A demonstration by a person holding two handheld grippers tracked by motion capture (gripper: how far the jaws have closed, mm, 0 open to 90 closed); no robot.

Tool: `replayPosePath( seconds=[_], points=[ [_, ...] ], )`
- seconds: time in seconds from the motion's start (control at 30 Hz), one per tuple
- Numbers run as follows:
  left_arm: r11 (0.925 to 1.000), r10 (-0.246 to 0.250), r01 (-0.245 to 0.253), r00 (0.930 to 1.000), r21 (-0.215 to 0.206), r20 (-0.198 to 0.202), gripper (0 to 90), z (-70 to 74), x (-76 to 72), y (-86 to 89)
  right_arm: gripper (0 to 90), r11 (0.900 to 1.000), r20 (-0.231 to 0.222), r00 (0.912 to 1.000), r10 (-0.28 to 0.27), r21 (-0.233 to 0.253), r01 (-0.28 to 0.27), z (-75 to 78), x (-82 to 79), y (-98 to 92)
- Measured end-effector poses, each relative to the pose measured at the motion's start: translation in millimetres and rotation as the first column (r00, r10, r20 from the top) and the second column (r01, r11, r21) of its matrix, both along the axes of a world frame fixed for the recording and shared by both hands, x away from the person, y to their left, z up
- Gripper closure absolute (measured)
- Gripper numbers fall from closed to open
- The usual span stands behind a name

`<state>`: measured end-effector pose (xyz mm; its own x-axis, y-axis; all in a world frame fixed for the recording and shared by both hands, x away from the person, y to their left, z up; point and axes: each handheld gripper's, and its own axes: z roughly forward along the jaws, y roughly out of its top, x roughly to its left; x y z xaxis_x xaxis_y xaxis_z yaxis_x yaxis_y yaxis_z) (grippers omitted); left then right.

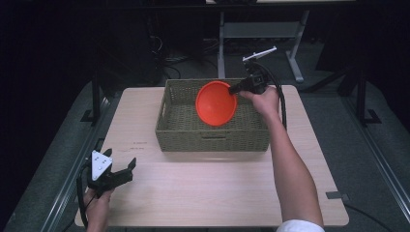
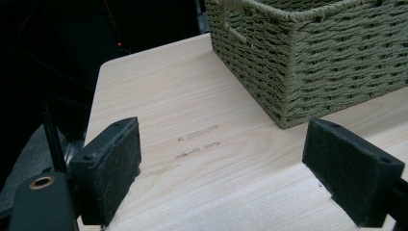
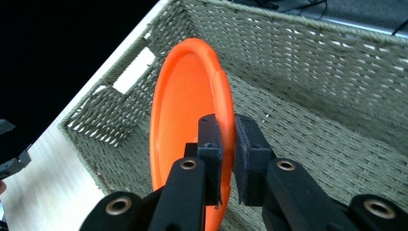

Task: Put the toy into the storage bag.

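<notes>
The right hand-held gripper (image 3: 226, 139) is clamped on the orange plate's (image 3: 185, 110) rim, on edge above the woven basket (image 1: 212, 137). Next, I judge: lower, release. The left hand-held gripper (image 2: 221, 173) idles apart, near the basket.

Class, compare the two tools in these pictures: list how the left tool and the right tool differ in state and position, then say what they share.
1. The left tool is open with nothing between its jaws; the right tool is shut on the orange plate.
2. The left tool sits low at the table's near-left corner; the right tool is raised over the basket.
Shared: each is held in one hand and has black padded jaws.
</notes>
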<state>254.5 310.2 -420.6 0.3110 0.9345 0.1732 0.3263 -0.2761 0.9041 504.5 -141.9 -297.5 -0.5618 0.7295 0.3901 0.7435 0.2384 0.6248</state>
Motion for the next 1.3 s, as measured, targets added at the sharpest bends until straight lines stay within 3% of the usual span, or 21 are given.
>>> replayPosePath(
  seconds=[0.67, 1.0, 1.3],
  points=[
    [1.0, -0.002, 0.002, 1.0, 0.003, -0.002, 12.8, -0.2, 0.3, 0.1, 81.9, 0.998, -0.077, 0.9957, -0.053, 0.016, 0.054, -29.4, 8.9, -10.4],
    [1.0, -0.001, 0.001, 1.0, -0.001, 0.003, 12.7, 0.3, 0.0, 0.3, 81.7, 0.997, -0.105, 0.9916, -0.076, 0.004, 0.077, -42.8, 10.5, -13.1],
    [1.0, 0.0, 0.0, 1.0, -0.004, 0.009, 12.7, 0.6, -0.3, 0.0, 81.3, 0.996, -0.133, 0.9878, -0.081, -0.044, 0.076, -53.3, 12.4, -7.5]
  ],
)
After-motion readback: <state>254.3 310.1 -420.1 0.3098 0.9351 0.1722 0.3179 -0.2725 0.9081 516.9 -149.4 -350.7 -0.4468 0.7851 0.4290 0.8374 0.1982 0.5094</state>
